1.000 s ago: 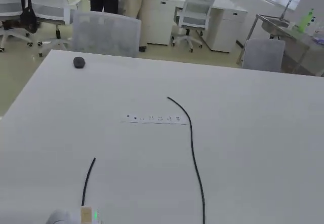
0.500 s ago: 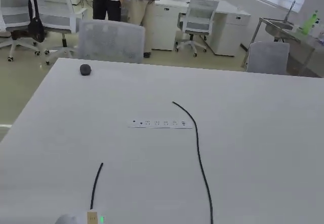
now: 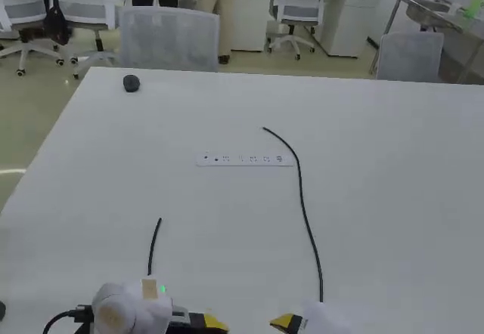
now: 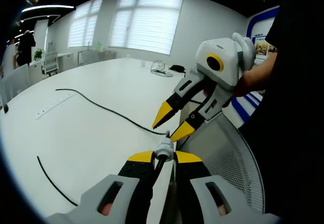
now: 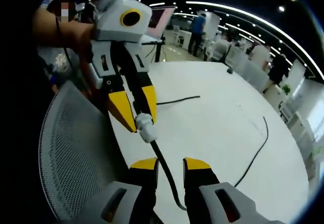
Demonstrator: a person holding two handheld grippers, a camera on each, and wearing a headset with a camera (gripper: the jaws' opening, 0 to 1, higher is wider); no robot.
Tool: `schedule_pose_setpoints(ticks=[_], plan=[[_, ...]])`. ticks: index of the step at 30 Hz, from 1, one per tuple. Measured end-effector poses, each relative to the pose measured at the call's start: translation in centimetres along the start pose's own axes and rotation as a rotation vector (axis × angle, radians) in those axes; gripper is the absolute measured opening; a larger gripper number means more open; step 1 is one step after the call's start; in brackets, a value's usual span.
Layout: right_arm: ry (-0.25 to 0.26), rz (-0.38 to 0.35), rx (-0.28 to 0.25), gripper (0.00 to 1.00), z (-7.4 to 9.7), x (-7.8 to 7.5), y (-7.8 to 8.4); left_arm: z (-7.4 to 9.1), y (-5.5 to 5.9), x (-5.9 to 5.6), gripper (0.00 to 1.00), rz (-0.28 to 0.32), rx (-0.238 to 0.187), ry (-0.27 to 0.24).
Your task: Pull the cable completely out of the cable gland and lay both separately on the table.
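**Head view.**
- Item: a broad white table. It is carrying a flat white power strip, a small dark round object and a short loose black wire offcut. All are lying as they did a second ago; only the camera is tilting down.
- Change: the left gripper and the right gripper are now showing yellow tips at the near edge, pointing at each other. Before, only a scrap of white housing was peeking in.
- Item: a long thin black cable, running from beside the power strip down toward the right gripper.

**Left gripper view.**
- The left gripper is clenching a small light-grey plastic cable gland between its tips, out past the near table edge.
- The right gripper is facing it just beyond, with its tips slightly parted.
- The cable is trailing away across the table.

**Right gripper view.**
- The right gripper is straddling the cable. Its jaws are standing apart on either side and are not pinching it.
- The left gripper is presenting the gland, which looks pale, stubby and stepped.
- The cable is emerging from the gland's lower end, so it is still threaded through.
- A grey mesh chair back is sitting below.

**Reading.** The pull looks set up but not begun. The right jaws probably need to close on the cable first.
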State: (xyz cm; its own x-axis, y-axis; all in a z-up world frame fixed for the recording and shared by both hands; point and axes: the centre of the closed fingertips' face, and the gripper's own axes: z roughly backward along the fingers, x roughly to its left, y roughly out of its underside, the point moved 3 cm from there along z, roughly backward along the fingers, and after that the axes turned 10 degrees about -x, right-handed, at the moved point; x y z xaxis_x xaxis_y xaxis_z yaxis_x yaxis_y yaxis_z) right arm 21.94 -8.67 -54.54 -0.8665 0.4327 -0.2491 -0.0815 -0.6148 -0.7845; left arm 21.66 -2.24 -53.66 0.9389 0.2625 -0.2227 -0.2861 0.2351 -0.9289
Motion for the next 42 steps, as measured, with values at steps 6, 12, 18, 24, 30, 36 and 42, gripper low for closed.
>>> schedule_pose_setpoints(ticks=[6,12,18,24,30,36,42], plan=[[-0.021,0.101,0.014,0.12,-0.6,0.3,-0.3,0.1,0.2,0.3,0.15,0.011,-0.002,-0.017],[-0.054,0.208,0.014,0.06,-0.6,1.1,-0.4,0.0,0.4,0.3,0.15,0.012,-0.002,-0.020],[-0.039,0.178,0.017,0.00,-1.0,1.4,0.0,-0.2,1.0,0.5,0.15,0.020,0.001,-0.017],[-0.033,0.122,0.009,0.00,-1.4,1.1,0.4,-0.2,1.2,0.6,0.15,0.018,-0.018,-0.024],[-0.020,0.062,0.009,0.00,-1.7,1.0,0.5,-0.1,1.4,0.7,0.15,0.010,-0.038,-0.047],[0.022,-0.016,0.016,0.00,-1.9,0.6,1.1,0.1,1.5,1.0,0.15,0.007,-0.047,-0.066],[0.072,-0.086,0.051,0.00,-1.8,-0.4,2.7,0.5,1.3,1.2,0.15,0.015,-0.067,-0.084]])
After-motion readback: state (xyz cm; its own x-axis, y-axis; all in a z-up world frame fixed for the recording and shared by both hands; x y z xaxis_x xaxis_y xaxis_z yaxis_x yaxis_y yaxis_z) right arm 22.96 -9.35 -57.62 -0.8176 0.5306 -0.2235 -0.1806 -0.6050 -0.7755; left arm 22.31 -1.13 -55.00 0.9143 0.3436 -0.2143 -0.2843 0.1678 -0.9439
